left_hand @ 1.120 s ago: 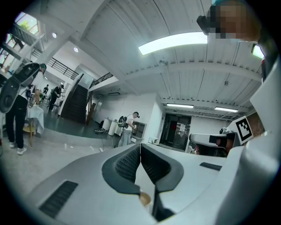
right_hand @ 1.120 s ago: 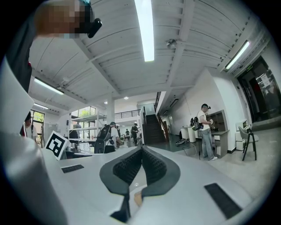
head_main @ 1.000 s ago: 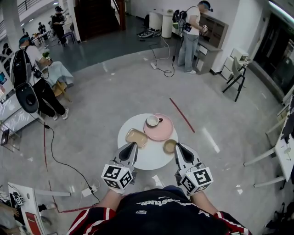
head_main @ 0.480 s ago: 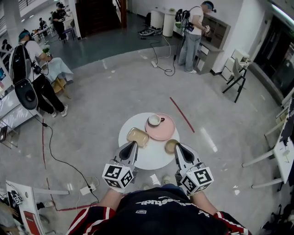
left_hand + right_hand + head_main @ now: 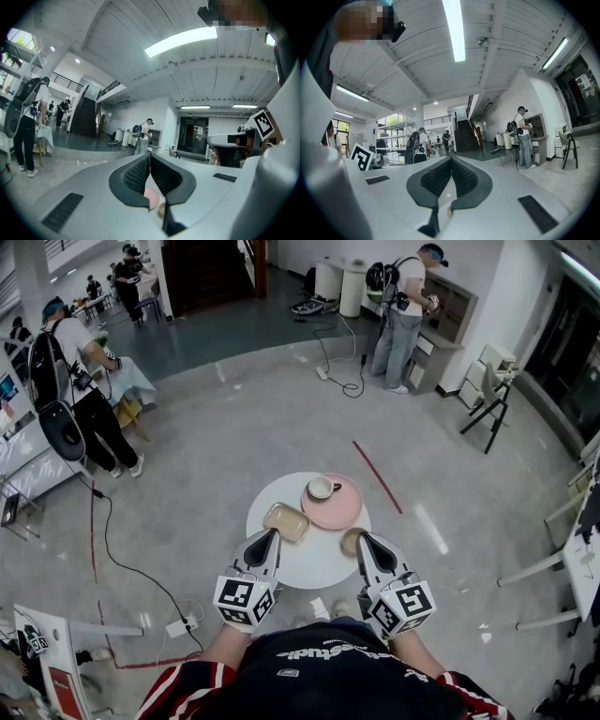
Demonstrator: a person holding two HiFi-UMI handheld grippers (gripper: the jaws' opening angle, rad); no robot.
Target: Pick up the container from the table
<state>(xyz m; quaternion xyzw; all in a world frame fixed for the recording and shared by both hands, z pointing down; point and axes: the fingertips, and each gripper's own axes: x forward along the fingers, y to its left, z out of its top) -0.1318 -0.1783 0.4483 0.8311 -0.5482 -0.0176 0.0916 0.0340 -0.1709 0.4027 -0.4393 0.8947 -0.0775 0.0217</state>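
Two grippers sat low in the head view, both at the near edge of the round white tabletop (image 5: 309,565). On the left gripper (image 5: 266,537) the fingers (image 5: 137,174) were closed tip to tip with nothing held. Only a sliver of the pink plate (image 5: 151,197) showed through the gap lower down. On the right gripper (image 5: 365,539) the fingers (image 5: 465,178) were pressed together too, and empty. Both pointed level across the tabletop.

I marked the container (image 5: 286,521) as the tan rectangular dish with rounded corners. It lay flat on the tabletop, left of centre, just ahead of the left gripper's tip and apart from it. The plate lay just beside it on the right, with a cup (image 5: 321,487) standing on its far left part, handle to the right. A small brown bowl (image 5: 350,540) sat at the right gripper's tip, partly hidden by it; I couldn't tell if they touched.

Beyond the tabletop I saw a red line (image 5: 377,476) on the floor, a person with a backpack (image 5: 70,381) at left, and another person (image 5: 403,315) at a far counter.
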